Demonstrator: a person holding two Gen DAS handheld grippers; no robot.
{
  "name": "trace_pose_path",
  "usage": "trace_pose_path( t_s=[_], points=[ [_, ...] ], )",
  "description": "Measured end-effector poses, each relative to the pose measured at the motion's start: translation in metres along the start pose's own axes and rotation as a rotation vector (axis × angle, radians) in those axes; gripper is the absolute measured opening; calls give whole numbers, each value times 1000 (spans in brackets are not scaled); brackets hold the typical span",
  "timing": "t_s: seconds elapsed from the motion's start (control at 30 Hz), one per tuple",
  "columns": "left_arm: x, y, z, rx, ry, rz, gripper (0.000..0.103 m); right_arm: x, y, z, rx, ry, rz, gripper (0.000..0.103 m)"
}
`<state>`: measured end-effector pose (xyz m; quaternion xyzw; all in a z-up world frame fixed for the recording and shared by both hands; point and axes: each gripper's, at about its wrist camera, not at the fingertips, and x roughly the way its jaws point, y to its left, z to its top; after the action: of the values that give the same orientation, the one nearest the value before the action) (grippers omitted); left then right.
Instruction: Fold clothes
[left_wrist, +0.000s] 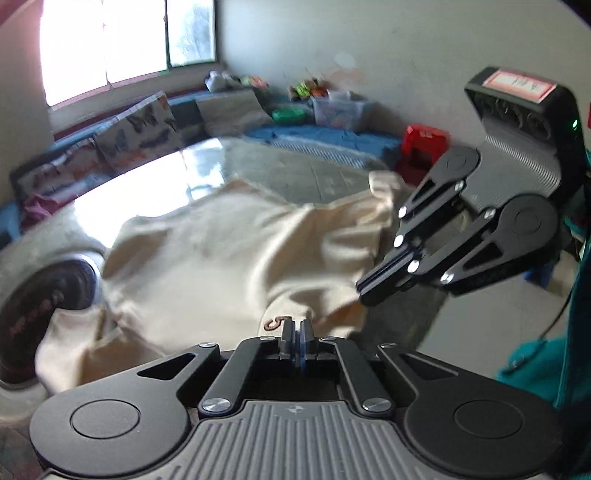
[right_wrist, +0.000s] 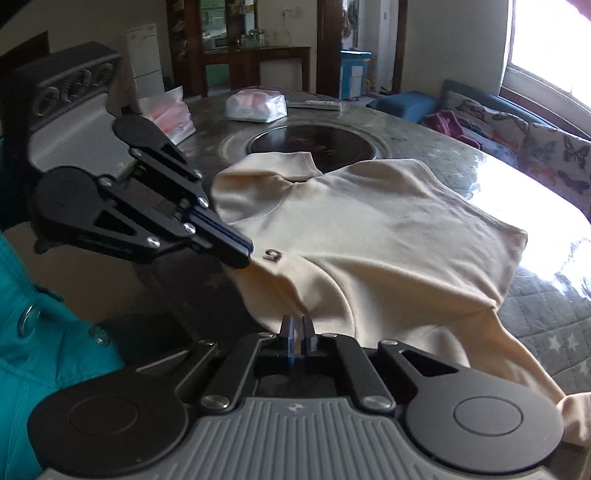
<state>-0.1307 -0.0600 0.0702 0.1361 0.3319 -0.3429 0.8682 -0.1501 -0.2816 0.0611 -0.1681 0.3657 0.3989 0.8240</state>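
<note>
A cream T-shirt (left_wrist: 229, 251) with a small brown mark lies spread over the round table; it also shows in the right wrist view (right_wrist: 380, 236). My left gripper (left_wrist: 296, 330) is shut on the shirt's near edge by the brown mark, and it shows in the right wrist view (right_wrist: 242, 254). My right gripper (right_wrist: 296, 328) is shut on the same near edge a little to the right, and it shows in the left wrist view (left_wrist: 369, 291). The gripped edge is lifted off the table. One sleeve (right_wrist: 576, 413) hangs past my right gripper.
The table (right_wrist: 546, 314) has a dark round inset (right_wrist: 314, 142) at its middle, partly under the shirt. Tissue packs (right_wrist: 258, 105) lie at the far side. A sofa with butterfly cushions (left_wrist: 144, 125) stands behind. A teal garment (right_wrist: 37, 332) is at the left.
</note>
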Motion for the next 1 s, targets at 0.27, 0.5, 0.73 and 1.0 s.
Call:
trace_pose_path(
  t_s=[0.27, 0.5, 0.73, 1.0],
  points=[
    [1, 13, 8, -43, -37, 6, 7, 13, -3, -4, 4, 0, -72, 40],
    [34, 20, 16, -96, -25, -19, 8, 26, 1, -9, -6, 48, -100, 7],
    [65, 32, 7, -142, 50, -27, 8, 15, 4, -20, -27, 107, -19, 9],
    [63, 36, 17, -135, 24, -17, 17, 3, -34, -1, 92, -8, -73, 21]
  ],
)
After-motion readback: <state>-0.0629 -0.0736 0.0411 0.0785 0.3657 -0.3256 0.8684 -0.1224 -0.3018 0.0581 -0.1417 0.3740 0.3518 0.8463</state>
